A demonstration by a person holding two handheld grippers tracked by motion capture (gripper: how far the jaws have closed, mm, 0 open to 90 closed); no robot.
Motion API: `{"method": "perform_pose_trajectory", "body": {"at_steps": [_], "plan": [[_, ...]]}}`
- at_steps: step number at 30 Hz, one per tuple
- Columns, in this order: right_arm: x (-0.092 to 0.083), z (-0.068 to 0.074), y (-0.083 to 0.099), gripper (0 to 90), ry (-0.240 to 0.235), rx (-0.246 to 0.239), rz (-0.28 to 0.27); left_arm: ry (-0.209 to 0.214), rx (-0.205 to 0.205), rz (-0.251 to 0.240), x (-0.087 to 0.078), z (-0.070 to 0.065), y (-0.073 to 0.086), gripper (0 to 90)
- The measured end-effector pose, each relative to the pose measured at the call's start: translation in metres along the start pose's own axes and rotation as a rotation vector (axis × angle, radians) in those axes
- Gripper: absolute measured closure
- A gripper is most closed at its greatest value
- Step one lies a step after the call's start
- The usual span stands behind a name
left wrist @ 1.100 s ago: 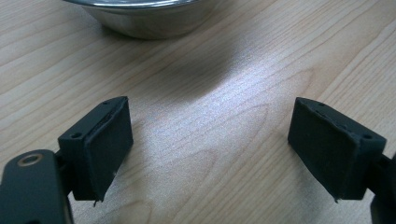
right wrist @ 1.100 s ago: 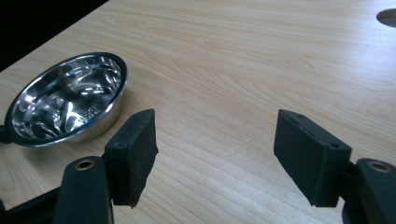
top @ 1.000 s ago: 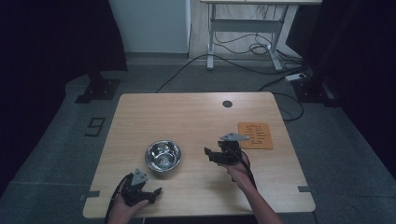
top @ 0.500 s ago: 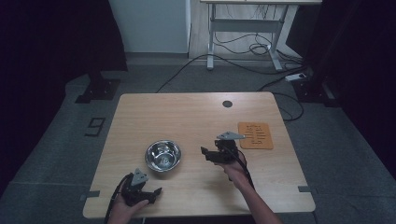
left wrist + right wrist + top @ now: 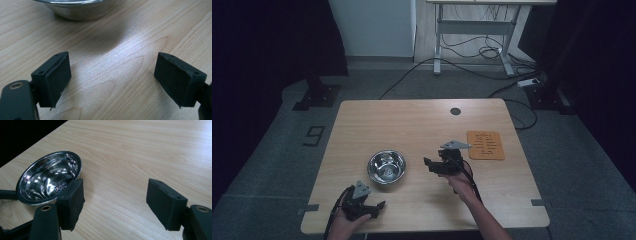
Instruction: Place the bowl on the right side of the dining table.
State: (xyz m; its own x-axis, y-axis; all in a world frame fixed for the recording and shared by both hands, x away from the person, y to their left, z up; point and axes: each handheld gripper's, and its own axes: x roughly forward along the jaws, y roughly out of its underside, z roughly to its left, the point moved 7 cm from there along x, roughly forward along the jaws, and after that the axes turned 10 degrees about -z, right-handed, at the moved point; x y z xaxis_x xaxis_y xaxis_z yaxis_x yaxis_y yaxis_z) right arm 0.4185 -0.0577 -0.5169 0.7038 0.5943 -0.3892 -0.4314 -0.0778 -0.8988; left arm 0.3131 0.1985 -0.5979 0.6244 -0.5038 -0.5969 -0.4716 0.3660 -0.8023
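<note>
Right gripper (image 5: 428, 163) held above the wooden table (image 5: 422, 125), just right of the steel bowl (image 5: 386, 167), jaws spread wide with nothing between them; in its own view the bowl (image 5: 48, 178) lies just beyond the left jaw. Left gripper (image 5: 379, 205) sits near the table's front edge, just short of the bowl (image 5: 77, 8), jaws likewise apart and empty. Bowl upright, empty, at the table's front centre; orange card (image 5: 485, 145) well off to its right.

High view sits above the near edge, facing forward and down, whole table (image 5: 422, 125) in frame. Left gripper view rides low and close to the wood, bowl (image 5: 77, 8) at 12 o'clock. Right gripper view looks from higher, same bowl (image 5: 50, 177) at 9 o'clock; all three share it.
</note>
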Motion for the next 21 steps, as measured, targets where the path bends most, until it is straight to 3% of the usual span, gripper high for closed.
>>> {"method": "perform_pose_trajectory", "body": {"at_steps": [21], "plan": [[0.0064, 0.0063, 0.0021, 30.5, -0.016, 0.013, 0.009, 0.001, 0.001, 0.000, 0.0001, 0.0000, 0.0000, 13.5]]}}
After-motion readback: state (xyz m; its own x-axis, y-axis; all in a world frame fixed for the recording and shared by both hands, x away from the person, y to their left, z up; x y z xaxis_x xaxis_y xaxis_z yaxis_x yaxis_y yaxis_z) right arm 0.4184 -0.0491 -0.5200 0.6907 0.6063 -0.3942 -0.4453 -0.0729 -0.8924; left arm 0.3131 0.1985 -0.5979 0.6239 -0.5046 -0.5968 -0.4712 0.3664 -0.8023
